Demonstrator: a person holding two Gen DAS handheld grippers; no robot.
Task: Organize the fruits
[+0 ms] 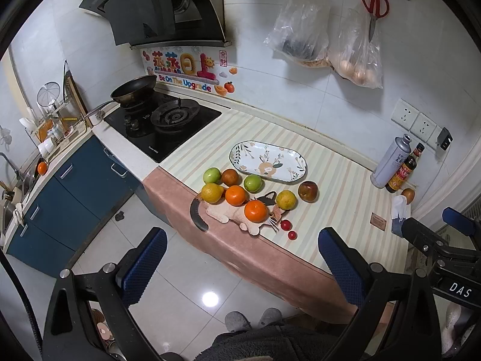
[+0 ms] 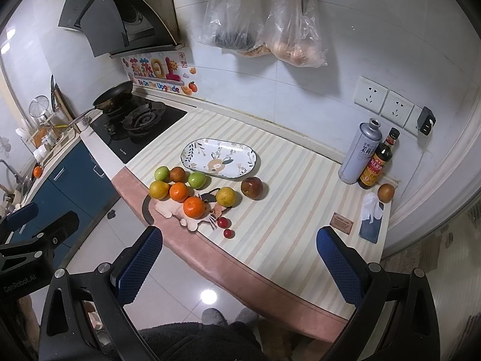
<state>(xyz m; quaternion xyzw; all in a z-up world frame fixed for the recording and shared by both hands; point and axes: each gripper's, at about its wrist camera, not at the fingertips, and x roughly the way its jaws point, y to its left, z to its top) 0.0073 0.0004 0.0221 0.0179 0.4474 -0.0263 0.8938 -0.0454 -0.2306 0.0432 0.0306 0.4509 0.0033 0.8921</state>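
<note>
At the bottom of each wrist view, over the glossy grey floor tiles and short of the counter edge, the left gripper (image 1: 242, 258) and the right gripper (image 2: 239, 258) hang with their blue-padded fingers spread wide apart and nothing between them. Just past the pink hem of the striped cream tablecloth (image 2: 288, 186) lie two small red cherry tomatoes (image 2: 223, 222), and beside them a cat-shaped fabric mat (image 2: 177, 210) carrying a bright orange tangerine (image 2: 194, 207). A second orange tangerine (image 2: 179, 192) touches a yellow-green citrus (image 2: 158, 189) to its left; another yellow-green citrus (image 2: 225, 196) sits off the mat near a dark red apple (image 2: 252, 188). Behind them are two round green fruits (image 2: 196, 180) with a brown round fruit (image 2: 178, 174) between. Farther back rests an oval floral ceramic plate (image 2: 240, 168), bare of fruit. By the wall stand a grey metal canister (image 2: 359, 156) and a dark sauce bottle (image 2: 377, 162).
</note>
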